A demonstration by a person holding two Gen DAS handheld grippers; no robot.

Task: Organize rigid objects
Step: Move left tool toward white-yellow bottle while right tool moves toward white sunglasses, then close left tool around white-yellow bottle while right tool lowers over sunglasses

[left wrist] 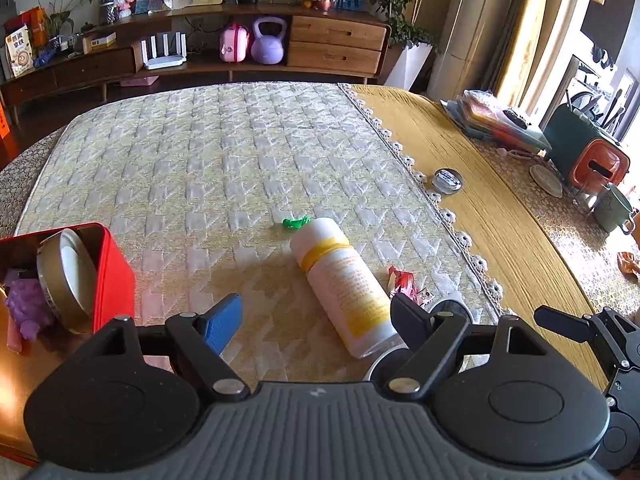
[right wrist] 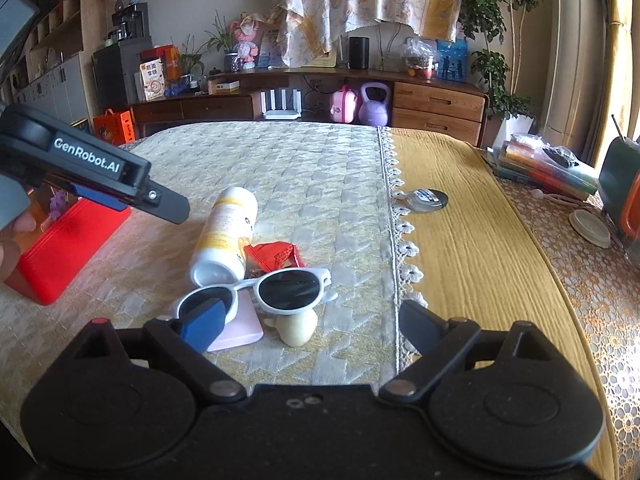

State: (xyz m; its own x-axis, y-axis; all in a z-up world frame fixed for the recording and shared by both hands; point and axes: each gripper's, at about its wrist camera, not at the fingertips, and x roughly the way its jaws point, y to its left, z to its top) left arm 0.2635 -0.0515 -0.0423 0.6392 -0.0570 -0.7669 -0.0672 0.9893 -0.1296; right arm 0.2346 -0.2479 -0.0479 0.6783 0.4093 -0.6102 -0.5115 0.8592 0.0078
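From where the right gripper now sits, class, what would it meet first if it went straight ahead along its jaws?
Most likely the white-framed sunglasses with dark lenses, lying just ahead of the open right gripper; the cream rounded object beneath them may come first, since depth is unclear.

You saw a quilted, matt cloth cover point(left wrist: 240, 152) beside a ribbed mustard cloth point(right wrist: 472, 240) edged with lace trim. The bottle point(left wrist: 344, 284) looked like smooth, semi-gloss plastic; the red box point(left wrist: 114, 276) was glossy. The sunglasses point(right wrist: 256, 292) had glossy white plastic frames and dark shiny lenses. The round tin point(left wrist: 448, 180) appeared metallic.
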